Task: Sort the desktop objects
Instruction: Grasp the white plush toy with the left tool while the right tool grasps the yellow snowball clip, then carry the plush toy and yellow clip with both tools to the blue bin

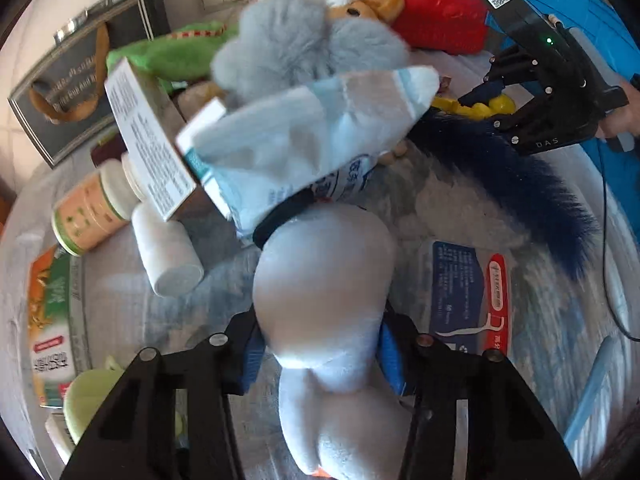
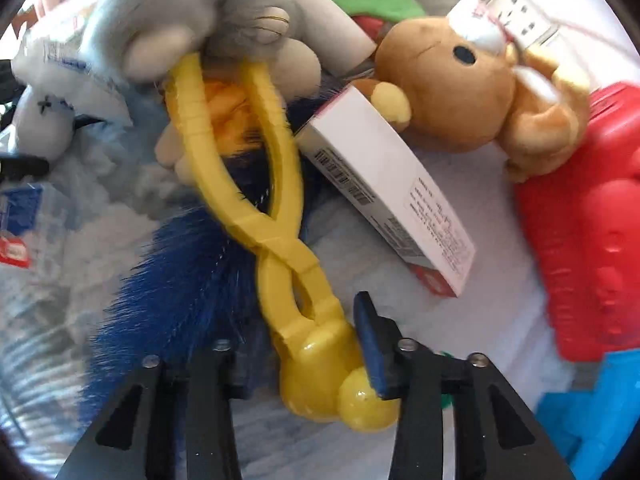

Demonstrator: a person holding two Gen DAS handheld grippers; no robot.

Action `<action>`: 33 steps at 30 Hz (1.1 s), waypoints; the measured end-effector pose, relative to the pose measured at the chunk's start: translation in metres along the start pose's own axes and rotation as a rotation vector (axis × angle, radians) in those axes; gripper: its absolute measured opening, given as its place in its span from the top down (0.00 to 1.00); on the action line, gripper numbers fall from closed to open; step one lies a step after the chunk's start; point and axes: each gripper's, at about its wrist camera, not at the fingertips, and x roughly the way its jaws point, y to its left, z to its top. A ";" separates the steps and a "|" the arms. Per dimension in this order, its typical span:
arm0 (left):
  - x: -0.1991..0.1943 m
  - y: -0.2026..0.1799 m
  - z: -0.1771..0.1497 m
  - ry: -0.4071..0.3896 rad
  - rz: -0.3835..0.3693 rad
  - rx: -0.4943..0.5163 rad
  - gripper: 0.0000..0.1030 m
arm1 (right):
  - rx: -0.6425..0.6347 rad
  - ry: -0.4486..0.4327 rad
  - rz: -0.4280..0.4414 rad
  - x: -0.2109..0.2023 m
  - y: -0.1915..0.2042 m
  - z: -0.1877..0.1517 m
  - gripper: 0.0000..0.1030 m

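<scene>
My left gripper [image 1: 320, 354] is shut on the lower body of a pale blue-grey plush toy [image 1: 324, 280], and its blue pads press on both sides of it. A crinkled white-and-blue packet [image 1: 320, 136] lies across the toy's upper part. My right gripper [image 2: 312, 364] is shut on the round end of yellow plastic tongs [image 2: 276, 200]. These tongs lie over a dark blue fur tail [image 2: 180, 280]. In the left wrist view the right gripper [image 1: 486, 106] reaches down at the upper right, held by a hand.
A grey fluffy plush [image 1: 304, 48], a green plush [image 1: 168, 52], a brown plush [image 2: 452, 84] and a red plastic toy [image 2: 592, 220] crowd the back. A white box [image 2: 388, 196] lies beside the tongs. Two bottles [image 1: 168, 252] and a carton [image 1: 148, 140] sit left, a floss pack [image 1: 472, 300] right.
</scene>
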 end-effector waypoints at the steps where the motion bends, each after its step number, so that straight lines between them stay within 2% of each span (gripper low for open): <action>1: -0.003 -0.003 -0.003 -0.008 -0.002 0.007 0.55 | 0.013 -0.007 -0.012 -0.004 0.002 -0.004 0.65; 4: -0.021 -0.008 -0.012 -0.047 -0.018 -0.009 0.56 | 0.073 -0.027 -0.031 -0.015 0.003 -0.021 0.66; 8: -0.050 -0.014 -0.020 -0.097 0.012 -0.008 0.56 | 0.176 -0.065 -0.027 -0.043 -0.002 -0.047 0.68; 13: -0.086 -0.019 -0.017 -0.167 0.030 0.005 0.56 | 0.308 -0.149 -0.029 -0.101 -0.009 -0.078 0.70; 15: -0.099 -0.025 -0.014 -0.187 0.039 0.015 0.56 | 0.354 -0.185 -0.037 -0.123 0.000 -0.085 0.71; 16: -0.103 -0.034 -0.006 -0.201 0.043 0.021 0.56 | 0.380 -0.207 -0.032 -0.116 0.010 -0.079 0.72; 17: -0.114 -0.041 -0.006 -0.224 0.050 0.037 0.56 | 0.402 -0.233 -0.034 -0.129 0.017 -0.084 0.72; 19: -0.131 -0.057 0.003 -0.263 0.050 0.069 0.56 | 0.435 -0.287 -0.064 -0.130 0.013 -0.086 0.73; 24: -0.170 -0.093 0.022 -0.358 0.020 0.161 0.56 | 0.496 -0.367 -0.137 -0.195 0.025 -0.106 0.73; 28: -0.206 -0.130 0.042 -0.445 -0.037 0.234 0.56 | 0.569 -0.446 -0.204 -0.252 0.032 -0.126 0.73; 33: -0.261 -0.205 0.083 -0.591 -0.138 0.347 0.56 | 0.677 -0.577 -0.323 -0.345 0.036 -0.181 0.73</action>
